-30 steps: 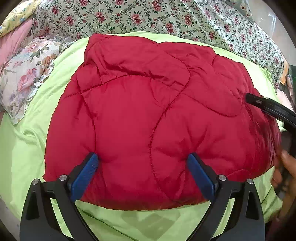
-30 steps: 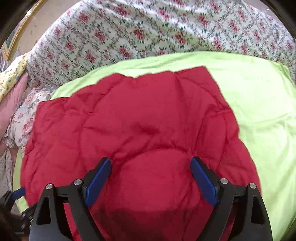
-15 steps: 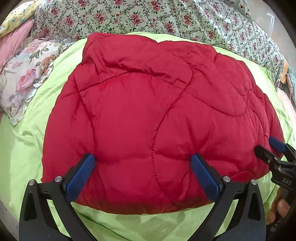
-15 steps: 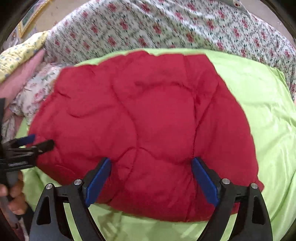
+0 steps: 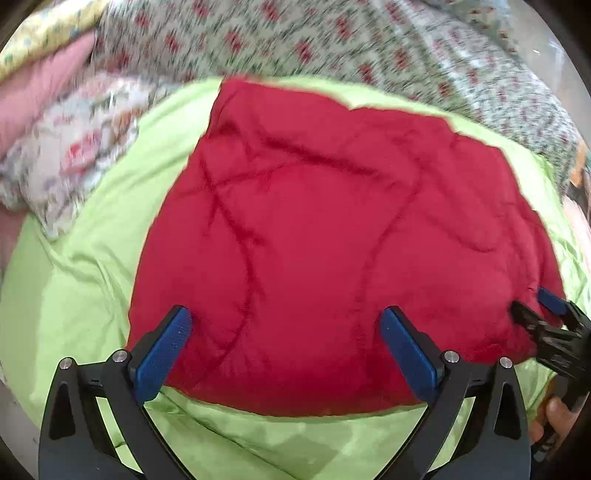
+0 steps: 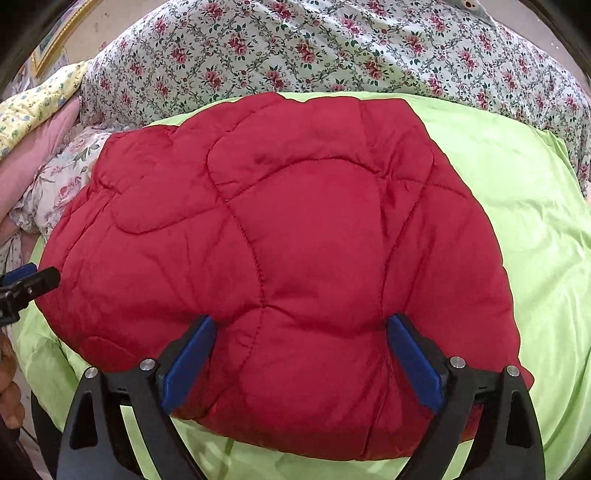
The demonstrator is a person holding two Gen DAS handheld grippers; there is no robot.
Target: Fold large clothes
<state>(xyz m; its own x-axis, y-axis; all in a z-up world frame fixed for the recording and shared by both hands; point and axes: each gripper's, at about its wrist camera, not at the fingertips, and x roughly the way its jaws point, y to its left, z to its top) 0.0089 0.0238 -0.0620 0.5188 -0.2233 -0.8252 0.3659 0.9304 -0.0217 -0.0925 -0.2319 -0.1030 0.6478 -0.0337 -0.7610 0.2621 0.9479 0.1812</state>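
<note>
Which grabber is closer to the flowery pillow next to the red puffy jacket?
Left. The left gripper sits at the jacket's pillow side; the right gripper is at the opposite side.

Bed, covered by a lime-green sheet (image 6: pixel 517 206), smooth with light creases. Behind the sheet: white bedding printed with small red roses (image 6: pixel 295 48). Left of the sheet: ruffled floral pillow (image 6: pixel 62 181), plain pink cushion (image 6: pixel 33 151), yellow patterned cloth (image 6: pixel 37 99). Above that cloth: gilt picture frame (image 6: pixel 51 40) against a beige wall (image 6: pixel 107 22). Even daylight.
</note>
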